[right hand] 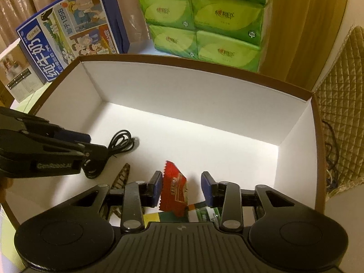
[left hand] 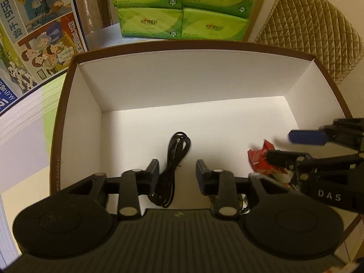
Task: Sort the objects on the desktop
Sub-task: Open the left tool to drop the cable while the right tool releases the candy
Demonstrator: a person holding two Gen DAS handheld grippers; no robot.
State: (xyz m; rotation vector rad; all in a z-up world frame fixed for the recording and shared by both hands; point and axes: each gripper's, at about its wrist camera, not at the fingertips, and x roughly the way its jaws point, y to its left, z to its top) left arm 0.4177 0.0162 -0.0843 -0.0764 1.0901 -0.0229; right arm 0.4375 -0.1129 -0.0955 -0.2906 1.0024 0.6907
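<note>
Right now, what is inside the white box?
Inside the box lie a black cable, a red packet and a brown striped item. The right gripper covers more packets at the near edge.

Left gripper, right gripper: black linkage bodies, blue pads, silver rivets, white lettering.

White box: black cable, red packet.

Left gripper: I hold it over the white box, jaws spread, nothing between. Right gripper: beside it over the same box, jaws likewise spread.
</note>
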